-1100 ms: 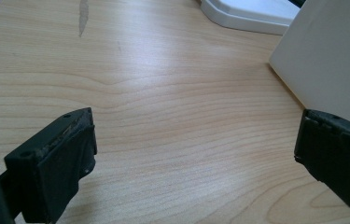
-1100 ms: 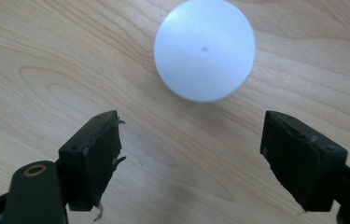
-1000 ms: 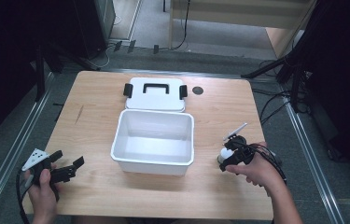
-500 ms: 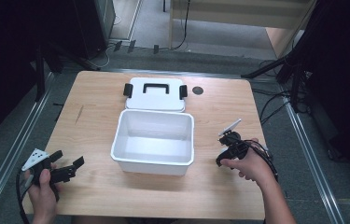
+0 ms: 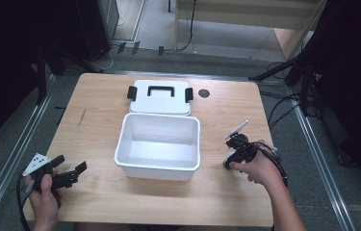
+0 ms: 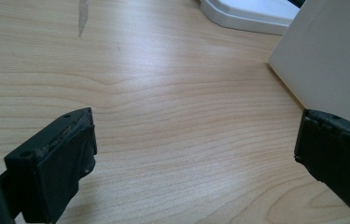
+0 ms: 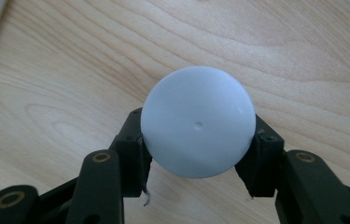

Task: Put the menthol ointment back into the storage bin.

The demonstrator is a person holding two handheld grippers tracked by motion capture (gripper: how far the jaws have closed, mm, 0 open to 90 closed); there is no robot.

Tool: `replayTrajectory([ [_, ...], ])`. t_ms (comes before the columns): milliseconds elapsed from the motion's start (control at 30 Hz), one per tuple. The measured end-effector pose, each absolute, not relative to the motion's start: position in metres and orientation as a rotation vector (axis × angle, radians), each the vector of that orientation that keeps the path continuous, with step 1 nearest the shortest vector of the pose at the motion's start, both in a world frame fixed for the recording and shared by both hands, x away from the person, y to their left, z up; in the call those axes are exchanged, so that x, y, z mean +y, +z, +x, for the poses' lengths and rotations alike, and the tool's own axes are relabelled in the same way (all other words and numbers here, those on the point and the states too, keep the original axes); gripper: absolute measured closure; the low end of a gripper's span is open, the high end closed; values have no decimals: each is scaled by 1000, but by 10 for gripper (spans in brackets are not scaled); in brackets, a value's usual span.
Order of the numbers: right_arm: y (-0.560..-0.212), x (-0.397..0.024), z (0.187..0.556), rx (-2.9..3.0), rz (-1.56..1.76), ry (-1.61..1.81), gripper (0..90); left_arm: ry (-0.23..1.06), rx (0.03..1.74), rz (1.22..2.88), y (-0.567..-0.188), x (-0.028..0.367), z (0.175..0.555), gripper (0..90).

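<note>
A pale white ball (image 7: 199,122) sits between the two black jaws of my right gripper (image 7: 199,136), pressed on both sides and just over the wooden table. From above, the right gripper (image 5: 235,150) is to the right of an open white box (image 5: 156,171). Behind the box lies its white lid (image 5: 161,102), flat, with a black handle and black side latches. My left gripper (image 5: 71,163) rests near the table's front left corner, jaws wide apart and nothing between them. In the left gripper view, the left gripper (image 6: 196,144) points at bare wood beside the box wall (image 6: 331,60).
A small black round spot (image 5: 204,93) marks the table to the right of the lid. Cables trail off the table's right side, and dark equipment stands around the table. A dark streak (image 6: 83,16) marks the wood at far left.
My right hand has turned and shifted a little toward the front with the ball still held. The left gripper has not moved.
</note>
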State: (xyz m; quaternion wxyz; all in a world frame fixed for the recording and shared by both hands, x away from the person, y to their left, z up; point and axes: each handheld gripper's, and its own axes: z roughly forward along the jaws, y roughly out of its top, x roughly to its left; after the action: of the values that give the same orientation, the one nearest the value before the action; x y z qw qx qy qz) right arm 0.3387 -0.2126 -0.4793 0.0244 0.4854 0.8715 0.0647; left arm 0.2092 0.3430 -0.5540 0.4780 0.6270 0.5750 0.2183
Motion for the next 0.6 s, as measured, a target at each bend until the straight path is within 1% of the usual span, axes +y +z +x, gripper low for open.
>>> replayTrajectory([
  [200, -467, -207, 337, 2724, 1445, 209, 520, 532, 1404, 1530, -554, 343, 209, 0],
  [600, -426, -194, 340, 2740, 1410, 248, 520, 537, 1402, 1530, -554, 343, 209, 0],
])
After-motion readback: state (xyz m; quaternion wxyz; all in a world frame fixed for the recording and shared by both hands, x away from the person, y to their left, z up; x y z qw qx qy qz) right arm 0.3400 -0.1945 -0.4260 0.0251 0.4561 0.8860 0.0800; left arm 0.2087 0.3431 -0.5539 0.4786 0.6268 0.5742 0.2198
